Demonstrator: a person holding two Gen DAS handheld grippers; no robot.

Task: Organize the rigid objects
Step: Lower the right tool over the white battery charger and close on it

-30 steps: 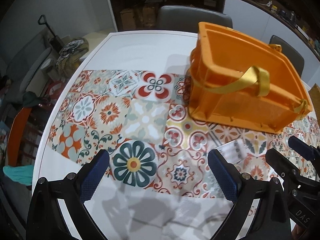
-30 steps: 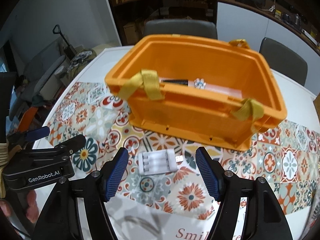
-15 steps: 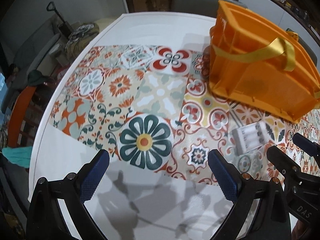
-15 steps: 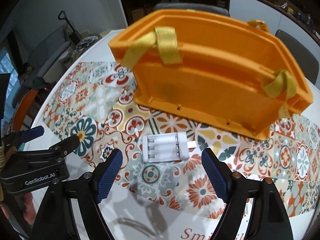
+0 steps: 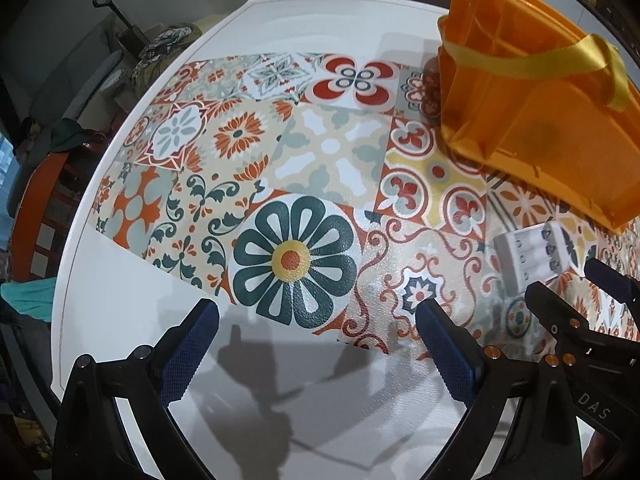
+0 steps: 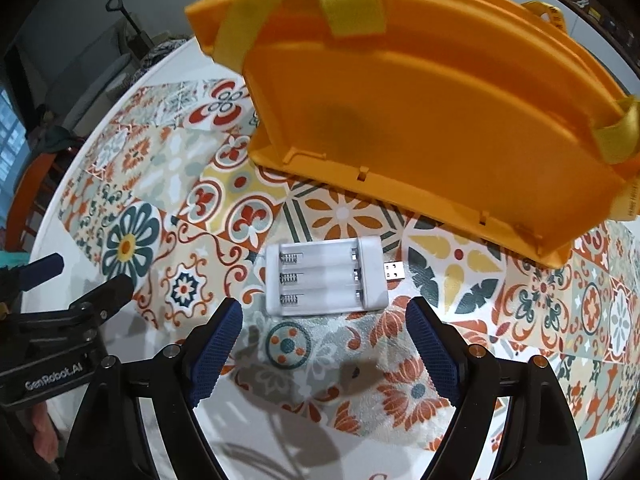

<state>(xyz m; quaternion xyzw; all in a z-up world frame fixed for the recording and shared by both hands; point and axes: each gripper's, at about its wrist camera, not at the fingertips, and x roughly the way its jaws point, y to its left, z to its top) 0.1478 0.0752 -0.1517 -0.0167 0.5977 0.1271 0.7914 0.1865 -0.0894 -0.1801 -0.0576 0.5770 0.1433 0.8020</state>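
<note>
A white USB battery charger [image 6: 326,278] with three empty slots lies flat on the patterned mat, just ahead of my right gripper [image 6: 323,312]. That gripper's jaws are opening and hold nothing; the charger sits beyond the blue pads [image 6: 216,346]. Behind the charger stands the orange basket [image 6: 420,108] with yellow strap handles. In the left wrist view the charger [image 5: 532,254] is at the right, and the basket [image 5: 532,120] at the upper right. My left gripper [image 5: 318,318] hangs open above the mat's near edge, holding nothing.
The white round table [image 5: 280,12] carries a colourful tiled mat [image 5: 320,152]. An orange chair [image 5: 36,208] and clutter stand off the table's left side. A grey chair sits behind the basket. The left gripper's body [image 6: 52,344] shows at the lower left of the right wrist view.
Both grippers have come down closer to the table and tilted more steeply. The right gripper's jaws have widened. The charger and basket now loom larger.
</note>
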